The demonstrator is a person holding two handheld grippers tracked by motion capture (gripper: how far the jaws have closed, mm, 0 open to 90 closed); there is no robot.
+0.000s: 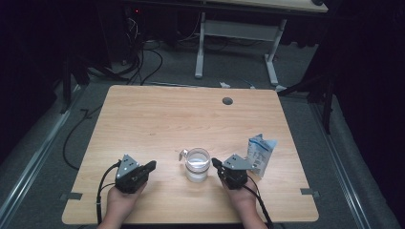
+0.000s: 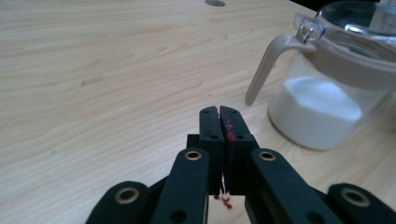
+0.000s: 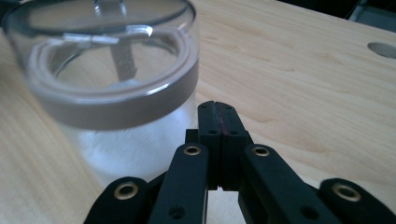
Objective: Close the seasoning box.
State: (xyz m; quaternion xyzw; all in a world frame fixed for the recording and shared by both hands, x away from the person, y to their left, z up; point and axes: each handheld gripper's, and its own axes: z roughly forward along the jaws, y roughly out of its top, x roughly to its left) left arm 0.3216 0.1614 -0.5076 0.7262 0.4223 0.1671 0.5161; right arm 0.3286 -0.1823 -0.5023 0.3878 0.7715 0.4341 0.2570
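Observation:
A clear glass jar [image 1: 197,164] with a beige rim ring and a clear lid stands near the front middle of the wooden table [image 1: 167,114]. White powder fills its lower part [image 2: 317,114]. A beige lever [image 2: 264,67] hangs from the rim on the jar's left side. My left gripper [image 1: 152,165] lies low to the left of the jar, apart from it, its jaws [image 2: 219,109] shut on nothing. My right gripper [image 1: 214,161] sits just right of the jar [image 3: 112,70], tips [image 3: 215,105] close beside the glass, shut with nothing held.
A white and blue pouch [image 1: 260,153] stands upright just right of the right gripper. A round cable hole [image 1: 227,100] is in the table's far side. Cables and another desk's white legs [image 1: 200,45] are on the floor beyond.

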